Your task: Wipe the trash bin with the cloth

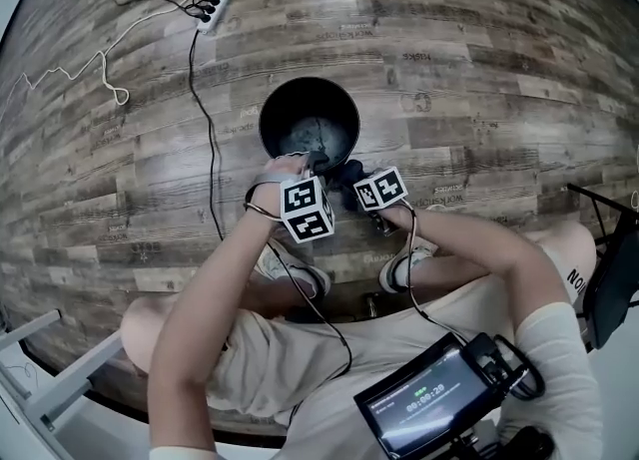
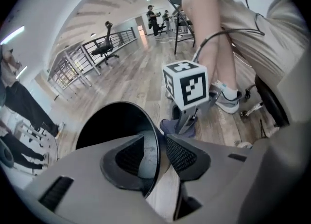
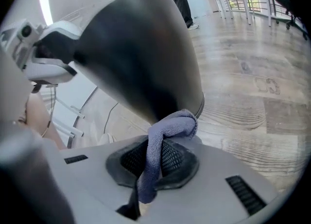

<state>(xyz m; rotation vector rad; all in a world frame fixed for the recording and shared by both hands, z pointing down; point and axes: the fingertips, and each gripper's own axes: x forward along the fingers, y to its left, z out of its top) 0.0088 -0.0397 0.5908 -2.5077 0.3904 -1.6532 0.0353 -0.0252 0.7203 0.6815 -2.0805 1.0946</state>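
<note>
At frame centre, the trash bin rim is straddled by the unclenched left gripper, cloth clamped in the right gripper; wiping's probably barely started.

- One trash bin, far centre.
- One cloth.
- Two grippers: left gripper, right gripper.
- One power strip, far left.
- Two sneakers, near.

Trash bin wall stands in the gap of the left tongs; open floor beyond, cable leftward.
</note>
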